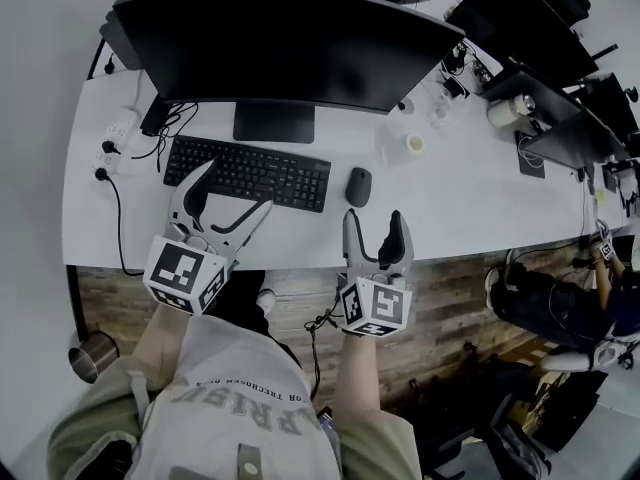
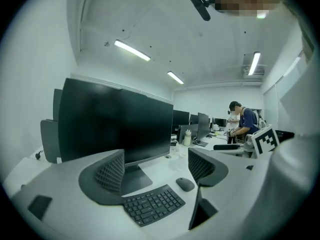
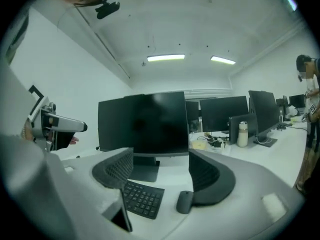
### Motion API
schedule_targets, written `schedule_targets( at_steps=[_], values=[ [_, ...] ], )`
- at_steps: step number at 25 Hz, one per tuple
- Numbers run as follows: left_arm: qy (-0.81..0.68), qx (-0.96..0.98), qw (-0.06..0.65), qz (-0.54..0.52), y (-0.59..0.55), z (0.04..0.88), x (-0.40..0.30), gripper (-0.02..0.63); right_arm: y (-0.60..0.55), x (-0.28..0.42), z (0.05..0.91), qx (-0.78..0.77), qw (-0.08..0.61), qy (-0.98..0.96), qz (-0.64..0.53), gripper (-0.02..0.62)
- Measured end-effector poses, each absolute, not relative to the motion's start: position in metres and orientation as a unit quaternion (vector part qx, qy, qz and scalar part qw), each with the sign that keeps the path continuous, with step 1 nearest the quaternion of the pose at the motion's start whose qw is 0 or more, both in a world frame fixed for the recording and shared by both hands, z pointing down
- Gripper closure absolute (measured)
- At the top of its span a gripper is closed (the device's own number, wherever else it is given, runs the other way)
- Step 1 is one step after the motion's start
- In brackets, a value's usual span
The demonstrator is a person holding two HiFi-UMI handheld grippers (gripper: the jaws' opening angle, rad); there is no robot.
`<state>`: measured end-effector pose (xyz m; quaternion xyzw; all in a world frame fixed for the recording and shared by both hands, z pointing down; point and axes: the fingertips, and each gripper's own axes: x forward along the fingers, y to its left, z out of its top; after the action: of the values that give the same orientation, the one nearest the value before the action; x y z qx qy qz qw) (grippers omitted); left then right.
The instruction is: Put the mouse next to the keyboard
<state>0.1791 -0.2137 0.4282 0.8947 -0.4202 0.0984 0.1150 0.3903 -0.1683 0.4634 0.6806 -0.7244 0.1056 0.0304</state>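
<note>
Here, nearest the person, the two handheld tools point at 12 o'clock above the front edge of the white desk [image 1: 470, 208]. The left gripper [image 1: 238, 186] has its jaws spread wide with nothing between them; in the head view its tips overlap the near edge of the black keyboard [image 1: 248, 172]. The right gripper [image 1: 372, 218] is also spread wide and empty, and its tips stop just short of the mouse [image 1: 358, 186], which lies at its 12 o'clock.

The dark grey mouse rests flat on the desk at 3 o'clock of the keyboard, just beside its right end with a narrow gap between them. In the right gripper view it sits low, close against the inner face of the right-hand jaw.

Farther off, at 12 o'clock of the keyboard, stands a black monitor [image 1: 285, 43] with a dark screen. A roll of tape [image 1: 414, 143] lies at 1 o'clock of the mouse.
</note>
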Motion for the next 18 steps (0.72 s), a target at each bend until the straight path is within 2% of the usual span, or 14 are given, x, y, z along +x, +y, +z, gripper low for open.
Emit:
schedule_targets(
  at_steps=[4,6,8,9,12,13,14,18],
  values=[
    [-0.426,0.898,0.086,0.068,-0.183,0.401,0.174,0.207,-0.133,0.369,0.425,0.676,0.005,-0.733,0.075,0.262],
    [-0.428,0.899,0.074,0.053,-0.169,0.388,0.171,0.234,-0.116,0.36,0.409,0.677,0.001,-0.734,0.055,0.309],
    [-0.432,0.899,0.058,0.039,-0.155,0.375,0.17,0.286,-0.101,0.351,0.393,0.675,0.001,-0.737,0.032,0.342],
    [-0.433,0.899,0.05,0.033,-0.148,0.37,0.17,0.312,-0.095,0.348,0.385,0.673,0.0,-0.739,0.023,0.39],
    [-0.433,0.901,0.035,0.02,-0.13,0.357,0.17,0.386,-0.078,0.339,0.37,0.669,-0.01,-0.743,0.009,0.416],
    [-0.432,0.901,0.034,0.018,-0.125,0.354,0.17,0.412,-0.073,0.337,0.366,0.668,-0.011,-0.744,0.004,0.465],
    [-0.432,0.901,0.034,0.016,-0.12,0.352,0.17,0.436,-0.068,0.335,0.362,0.667,-0.01,-0.745,-0.001,0.483],
    [-0.435,0.9,0.028,0.008,-0.104,0.348,0.166,0.539,-0.053,0.329,0.352,0.669,-0.008,-0.743,-0.017,0.486]
  ],
)
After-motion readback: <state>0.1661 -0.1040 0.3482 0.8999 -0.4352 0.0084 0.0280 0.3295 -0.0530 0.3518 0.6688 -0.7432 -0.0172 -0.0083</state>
